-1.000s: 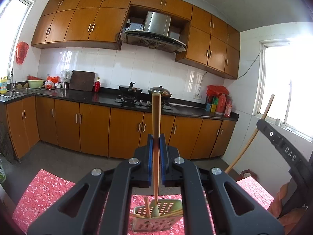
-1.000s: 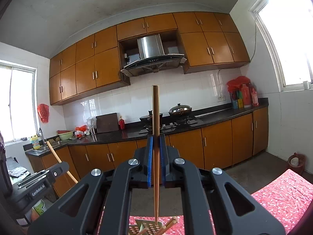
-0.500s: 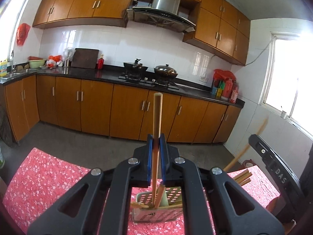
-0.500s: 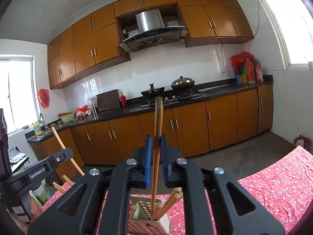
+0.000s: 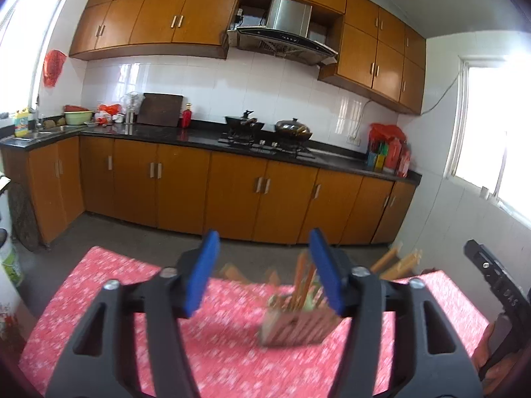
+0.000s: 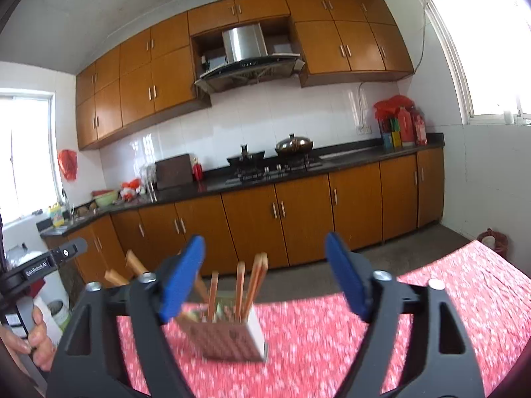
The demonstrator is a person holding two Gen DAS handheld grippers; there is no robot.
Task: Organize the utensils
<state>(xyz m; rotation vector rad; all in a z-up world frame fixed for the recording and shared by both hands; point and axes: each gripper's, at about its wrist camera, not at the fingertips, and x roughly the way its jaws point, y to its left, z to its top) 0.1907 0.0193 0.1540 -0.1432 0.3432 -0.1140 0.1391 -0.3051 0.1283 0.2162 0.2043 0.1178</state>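
Risk first, biggest item down. Table (image 6: 431,301) w/ red floral cloth (image 5: 109,298): soft fabric, prob. thin and able to slide; any snag by a gripper body could drag it and whatever stands on it. Utensil holder (image 6: 229,340): small boxy basket, perforated grid walls, pale plastic by the look, light. It stands on the cloth near mid-table, below and ahead of both grippers, and appears tilted in the right wrist view, though blur may account for that. Judged easy to tip if knocked, esp. w/ tall sticks raising its balance point. Chopsticks (image 6: 255,285): slender wooden or bamboo rods, smooth, standing upright to slanted inside the holder, tops well above the rim; some lean outward. Any sideways brush on those tops would lever the holder over or flick a stick out.

Left gripper (image 5: 265,270): blue pads apart and opening, nothing clamped; chopstick tops show just beside its right pad in the left wrist view, contact cannot be told through blur. Right gripper (image 6: 265,275): jaws wide and opening, nothing pressed; stick tops sit in the gap. Pads look rubbery, arms hard black plastic.

Main hazard: withdrawing w/ the sticks between the jaws. More wooden handles (image 6: 122,270) show at left beyond the table edge, purpose unclear.
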